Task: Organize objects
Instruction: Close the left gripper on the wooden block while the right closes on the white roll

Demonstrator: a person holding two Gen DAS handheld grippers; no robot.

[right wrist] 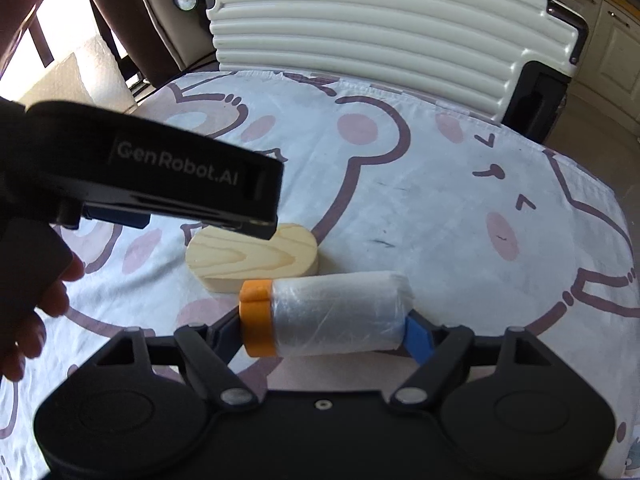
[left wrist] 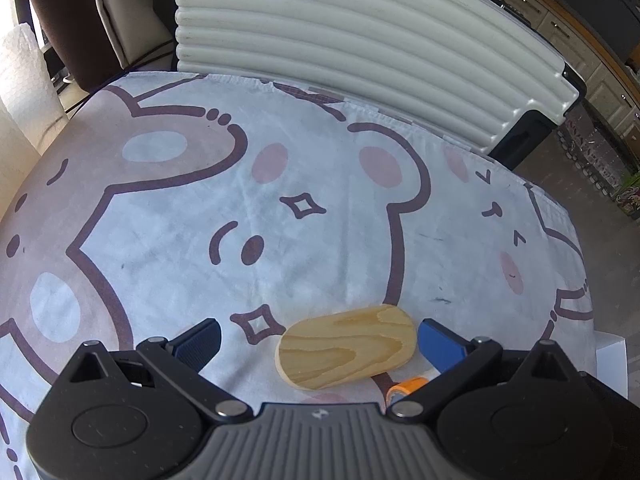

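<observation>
Left wrist view shows your left gripper (left wrist: pixel 318 344) with its fingers spread wide, the oval pale pine block (left wrist: pixel 347 347) lying between them on the bear-print cloth (left wrist: pixel 280 168) over the worktop, unclamped. Your right gripper (right wrist: pixel 324 334) has its fingers on both ends of the clear film roll with an orange end cap (right wrist: pixel 324 314), just beside the block.

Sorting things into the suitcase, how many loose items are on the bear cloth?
2: a wooden block mid-cloth, and a plastic roll just in front of it, between the right gripper's fingers.
</observation>
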